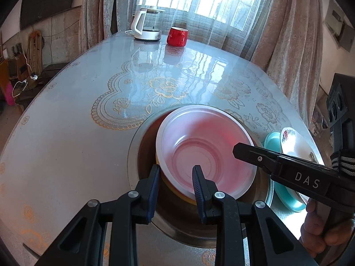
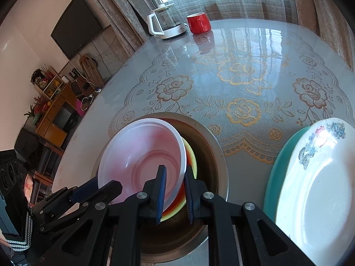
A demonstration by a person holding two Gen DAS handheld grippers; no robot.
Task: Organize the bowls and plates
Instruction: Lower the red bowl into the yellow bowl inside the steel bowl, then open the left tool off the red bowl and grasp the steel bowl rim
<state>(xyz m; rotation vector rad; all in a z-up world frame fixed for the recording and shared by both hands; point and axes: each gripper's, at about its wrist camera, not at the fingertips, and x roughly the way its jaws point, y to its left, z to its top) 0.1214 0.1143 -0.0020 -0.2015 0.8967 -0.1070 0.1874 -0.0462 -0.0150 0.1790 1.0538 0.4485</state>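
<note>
Floral table [image 2: 244,84], steel basin [image 2: 218,150] holding yellow bowl [image 2: 192,157], pink bowl [image 2: 142,155] inside, both grippers' jaws straddling its rim, ungripped

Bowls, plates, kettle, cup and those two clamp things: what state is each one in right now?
White bowl: tilted, nested in the metal basin.
Yellow-red bowl: under the white bowl.
Metal basin: upright on the table.
White plate: stacked on the teal plate.
Kettle: upright, lid on.
Red cup: upright.
Left gripper: fingers open astride the white bowl's rim.
Right gripper: fingers open astride the rim.

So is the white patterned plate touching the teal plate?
Touching. The right wrist view shows the white patterned plate lying directly on the teal plate, no gap visible.
</note>
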